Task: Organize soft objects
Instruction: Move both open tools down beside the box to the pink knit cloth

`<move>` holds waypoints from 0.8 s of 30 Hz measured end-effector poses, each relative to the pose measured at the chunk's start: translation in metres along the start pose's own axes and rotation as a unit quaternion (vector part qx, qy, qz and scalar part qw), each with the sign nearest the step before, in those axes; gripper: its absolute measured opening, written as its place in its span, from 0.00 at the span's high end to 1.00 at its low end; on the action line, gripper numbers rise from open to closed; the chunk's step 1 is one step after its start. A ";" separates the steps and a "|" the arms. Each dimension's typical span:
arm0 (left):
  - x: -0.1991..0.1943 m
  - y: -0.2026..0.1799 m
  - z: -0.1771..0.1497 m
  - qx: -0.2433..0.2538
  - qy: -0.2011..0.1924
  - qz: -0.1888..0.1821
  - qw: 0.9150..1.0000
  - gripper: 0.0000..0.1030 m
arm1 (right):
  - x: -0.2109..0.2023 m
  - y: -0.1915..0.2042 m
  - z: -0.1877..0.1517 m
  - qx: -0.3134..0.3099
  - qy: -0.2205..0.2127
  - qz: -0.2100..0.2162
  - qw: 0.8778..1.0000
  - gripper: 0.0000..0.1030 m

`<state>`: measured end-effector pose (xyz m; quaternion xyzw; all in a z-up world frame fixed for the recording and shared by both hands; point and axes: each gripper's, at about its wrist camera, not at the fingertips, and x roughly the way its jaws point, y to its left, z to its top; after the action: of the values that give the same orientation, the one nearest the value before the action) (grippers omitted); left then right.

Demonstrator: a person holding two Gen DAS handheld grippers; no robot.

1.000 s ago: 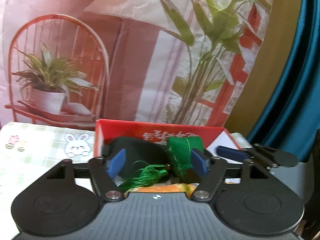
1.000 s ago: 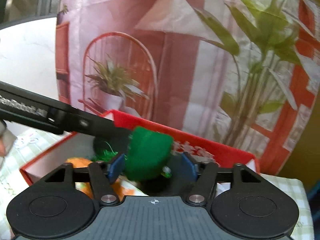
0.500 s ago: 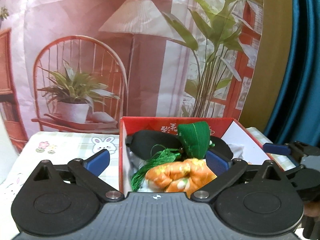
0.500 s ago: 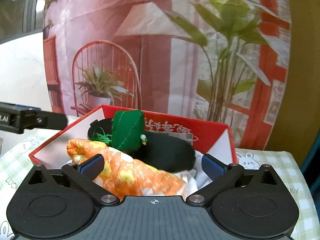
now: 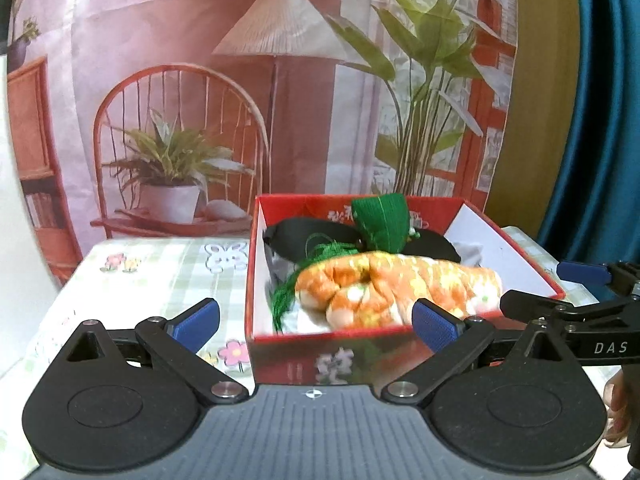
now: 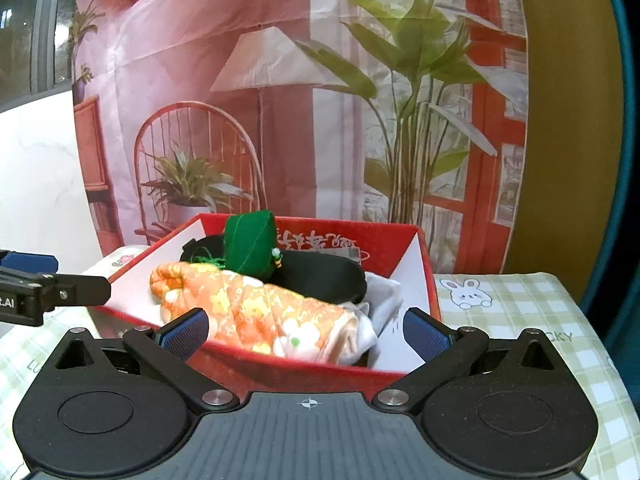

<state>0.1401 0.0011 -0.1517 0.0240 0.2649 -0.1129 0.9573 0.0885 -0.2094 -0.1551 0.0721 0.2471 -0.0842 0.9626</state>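
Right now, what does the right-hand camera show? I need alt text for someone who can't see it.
An open red box on a checked tablecloth holds soft items: an orange floral roll in front, a green pouch atop a black one, and white cloth. The right gripper is open and empty in the foreground, with the left gripper at the left edge.

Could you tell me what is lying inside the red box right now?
In the red box: an orange cloth roll, a green pouch on a black item, white cloth. Anything beneath is hidden.
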 end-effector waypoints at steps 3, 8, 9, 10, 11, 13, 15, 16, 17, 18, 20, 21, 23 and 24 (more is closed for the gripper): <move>-0.002 0.003 -0.010 -0.023 0.010 -0.007 1.000 0.00 | -0.006 0.000 -0.007 0.013 0.005 0.007 1.000 0.00; -0.003 -0.001 -0.028 -0.005 0.029 0.031 0.999 0.00 | -0.015 0.004 -0.025 0.019 0.019 0.014 1.000 0.00; -0.003 -0.002 -0.031 0.003 0.030 0.038 0.999 0.00 | -0.016 0.005 -0.029 0.017 0.022 0.014 1.000 0.00; -0.005 -0.003 -0.035 0.009 0.031 0.040 0.999 0.00 | -0.017 0.007 -0.034 0.015 0.025 0.013 0.999 0.00; -0.007 -0.002 -0.038 0.009 0.032 0.038 0.999 0.00 | -0.018 0.008 -0.037 0.014 0.027 0.013 0.999 0.00; -0.009 0.000 -0.044 0.001 0.036 0.030 0.999 0.00 | -0.021 0.011 -0.046 0.013 0.034 0.015 0.999 0.00; -0.010 0.001 -0.048 -0.007 0.044 0.027 0.999 0.00 | -0.023 0.012 -0.052 0.012 0.040 0.015 0.999 0.00; -0.011 0.002 -0.051 -0.010 0.047 0.026 0.998 0.00 | -0.025 0.013 -0.057 0.011 0.042 0.013 0.999 0.00; -0.012 0.001 -0.054 -0.011 0.049 0.027 0.998 0.00 | -0.026 0.014 -0.061 0.010 0.046 0.013 0.999 0.00; -0.012 0.002 -0.057 -0.012 0.050 0.027 0.998 0.00 | -0.028 0.014 -0.064 0.009 0.049 0.013 0.999 0.00; -0.013 0.004 -0.063 -0.016 0.055 0.027 0.998 0.00 | -0.030 0.013 -0.071 0.009 0.056 0.011 0.998 0.00; -0.012 0.005 -0.064 -0.018 0.058 0.026 0.998 0.00 | -0.031 0.012 -0.075 0.011 0.060 0.009 0.998 0.00; -0.011 0.007 -0.070 -0.024 0.063 0.023 0.997 0.00 | -0.031 0.010 -0.082 0.017 0.071 0.009 0.997 0.00; -0.010 0.008 -0.073 -0.028 0.068 0.021 0.997 0.00 | -0.031 0.009 -0.085 0.020 0.076 0.010 0.997 0.00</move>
<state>0.0969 0.0181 -0.2089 0.0102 0.3315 -0.0833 0.9397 0.0243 -0.1817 -0.2132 0.1002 0.3175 -0.0737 0.9401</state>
